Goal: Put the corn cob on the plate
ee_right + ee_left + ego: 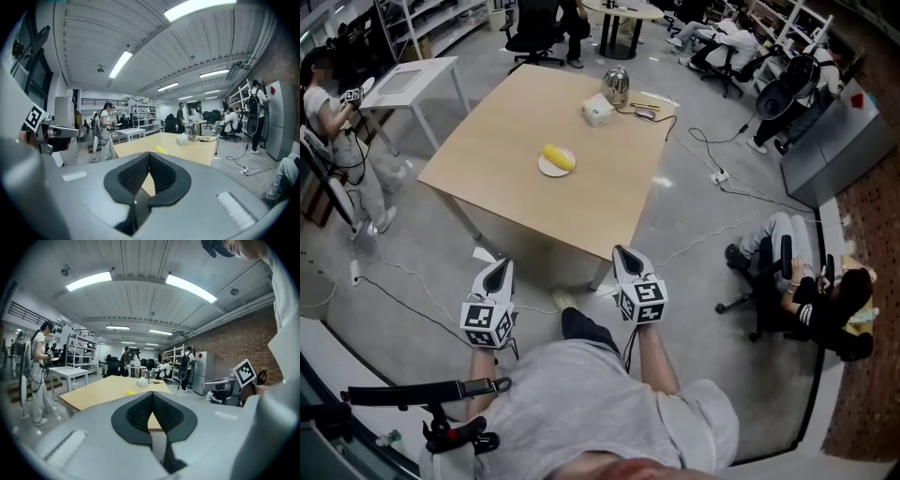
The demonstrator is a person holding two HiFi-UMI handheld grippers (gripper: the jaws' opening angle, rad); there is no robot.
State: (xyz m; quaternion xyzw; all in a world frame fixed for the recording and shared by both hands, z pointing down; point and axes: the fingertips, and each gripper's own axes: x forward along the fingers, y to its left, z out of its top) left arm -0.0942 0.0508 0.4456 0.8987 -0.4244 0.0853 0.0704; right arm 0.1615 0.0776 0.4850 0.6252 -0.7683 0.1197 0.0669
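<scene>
I hold both hand-held grippers low by my waist, well back from the counter (pixel 487 159), I judge at rest. The left hand-held gripper (pixel 499 267) has its pads pressed together on nothing; the right hand-held gripper (pixel 624 253) is likewise closed and empty. Ahead, the corn cob (pixel 559 157) already lies on the plate (pixel 544 170) near the counter's middle, so the job looks done. Beyond stand a tissue box (pixel 597 112) and a metal kettle (pixel 616 85). A power strip (pixel 719 175) lies on the floor, and a person (pixel 811 295) sits at my right.
</scene>
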